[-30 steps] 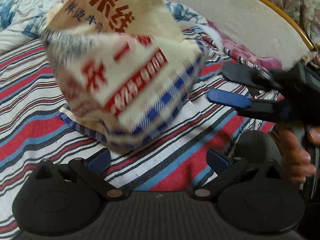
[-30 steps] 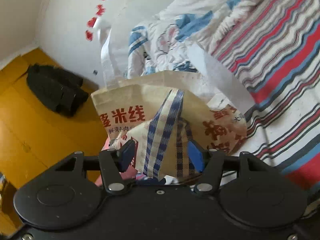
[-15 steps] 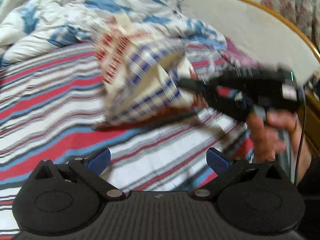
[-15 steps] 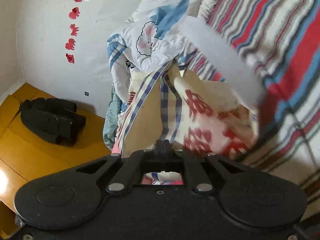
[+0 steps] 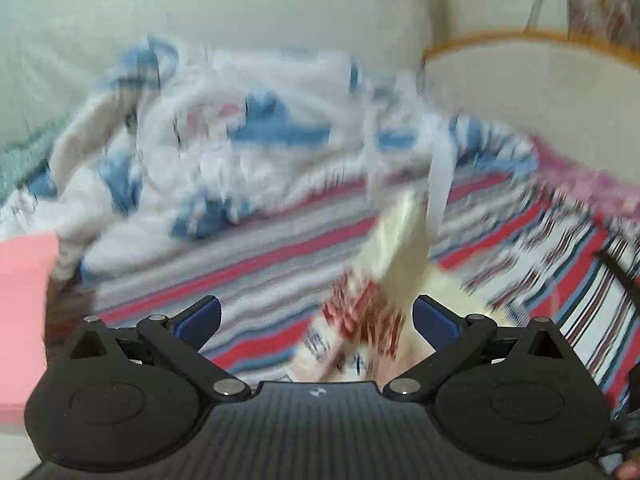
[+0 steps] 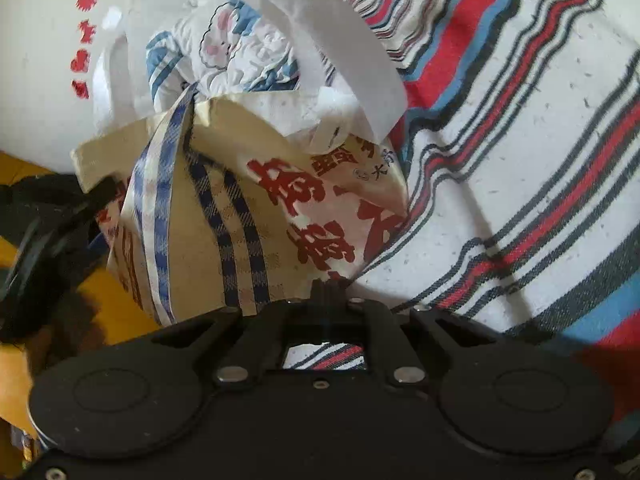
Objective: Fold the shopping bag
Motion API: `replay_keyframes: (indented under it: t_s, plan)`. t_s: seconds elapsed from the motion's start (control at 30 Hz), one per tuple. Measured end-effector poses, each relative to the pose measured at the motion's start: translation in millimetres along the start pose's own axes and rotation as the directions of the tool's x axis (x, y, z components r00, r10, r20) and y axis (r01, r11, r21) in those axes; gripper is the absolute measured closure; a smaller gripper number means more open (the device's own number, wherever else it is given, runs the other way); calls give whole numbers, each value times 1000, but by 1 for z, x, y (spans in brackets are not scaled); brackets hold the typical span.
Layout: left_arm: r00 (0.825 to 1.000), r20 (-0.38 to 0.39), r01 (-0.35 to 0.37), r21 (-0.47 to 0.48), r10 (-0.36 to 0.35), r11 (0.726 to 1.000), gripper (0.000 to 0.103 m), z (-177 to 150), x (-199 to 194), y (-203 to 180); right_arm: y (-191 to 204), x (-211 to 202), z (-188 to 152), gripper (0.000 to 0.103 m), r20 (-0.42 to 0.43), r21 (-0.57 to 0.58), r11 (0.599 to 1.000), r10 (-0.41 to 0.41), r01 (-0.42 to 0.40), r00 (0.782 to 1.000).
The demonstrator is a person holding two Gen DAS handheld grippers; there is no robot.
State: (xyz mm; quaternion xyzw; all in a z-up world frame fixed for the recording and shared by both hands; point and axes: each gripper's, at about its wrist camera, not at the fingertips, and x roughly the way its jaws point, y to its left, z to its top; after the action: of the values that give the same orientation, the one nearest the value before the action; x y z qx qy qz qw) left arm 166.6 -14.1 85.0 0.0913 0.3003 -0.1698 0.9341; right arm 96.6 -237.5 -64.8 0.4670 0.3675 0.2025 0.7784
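In the right wrist view the right gripper (image 6: 329,286) is seen pressed fully together at the lower centre of the frame, with the lower edge of the shopping bag (image 6: 256,200) pinched between its fingers. The bag, cream with red characters and blue checked bands, is spread across the centre and left of that frame, partly over the striped bed sheet (image 6: 520,152), and its white handle (image 6: 340,52) is looped toward the top. A white and blue quilt (image 6: 240,52) is bunched behind it at upper centre. In the blurred left wrist view the left gripper (image 5: 316,318) is held wide open with nothing gripped; the bag (image 5: 376,316) is seen between the fingers, closer to the right-hand one, at lower centre, and whether either blue pad touches it cannot be told
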Motion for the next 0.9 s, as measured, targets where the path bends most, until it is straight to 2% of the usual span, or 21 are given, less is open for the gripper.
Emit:
replay_keyframes:
  t_s: [0.07, 0.1, 0.13, 0.17, 0.23, 0.33, 0.4, 0.47, 0.53, 0.57, 0.6, 0.63, 0.7, 0.73, 0.8, 0.87, 0.9]
  plan:
    - [991, -84, 95, -64, -100, 993, 0, -13, 18, 0, 4, -6, -2, 99, 21, -37, 999, 21, -21, 1000]
    - [984, -107, 132, -98, -142, 986, 0, -20, 21, 0, 5, -12, -3, 98, 29, -37, 998, 58, -57, 998]
    - [978, -119, 157, -122, -171, 980, 0, -29, 22, -1, 5, -19, -5, 87, 33, -30, 994, 104, -103, 994]
    - [975, -124, 169, -131, -185, 977, 0, -36, 19, -4, 5, -27, -7, 61, 42, -24, 989, 146, -145, 988]
    - [965, -138, 201, -150, -222, 968, 0, -50, 11, -10, 10, -48, -16, 40, 110, -35, 984, 175, -172, 978]
    - [944, -154, 261, -187, -291, 947, 1, -65, -3, -16, 21, -69, -28, 41, 186, -116, 980, 183, -163, 965]
    - [939, -158, 272, -203, -306, 941, 1, -70, -10, -21, 26, -71, -31, 42, 204, -152, 977, 177, -147, 963]
    - [930, -170, 294, -191, -327, 936, 1, -71, -14, -27, 27, -67, -29, 45, 223, -150, 981, 154, -122, 963]
    - [930, -174, 296, -170, -325, 940, 1, -72, -18, -33, 27, -60, -24, 47, 235, -128, 986, 131, -103, 963]
    - [930, -175, 296, -166, -323, 941, 1, -73, -21, -35, 27, -57, -23, 62, 236, -121, 987, 132, -106, 963]
    - [931, -175, 293, -163, -320, 942, 1, -73, -23, -37, 26, -55, -22, 83, 233, -123, 984, 151, -125, 961]
    - [935, -170, 286, -164, -312, 944, 1, -72, -25, -37, 25, -56, -22, 86, 231, -140, 981, 162, -131, 959]
    - [953, -122, 253, -175, -276, 951, 1, -64, -36, -30, 24, -68, -26, 91, 244, -194, 976, 146, -100, 959]
    - [962, -91, 237, -184, -256, 954, 1, -59, -42, -25, 21, -77, -30, 96, 243, -212, 973, 147, -96, 959]
    - [976, -14, 212, -187, -218, 959, 1, -46, -62, -17, 24, -80, -30, 97, 233, -233, 968, 144, -89, 962]
    - [983, 41, 182, -94, -179, 979, 1, -31, -86, -22, 26, -82, -30, 97, 222, -245, 966, 145, -89, 964]
    - [986, 60, 156, 0, -156, 988, 1, -26, -98, -32, 25, -84, -30, 97, 217, -231, 968, 149, -98, 965]
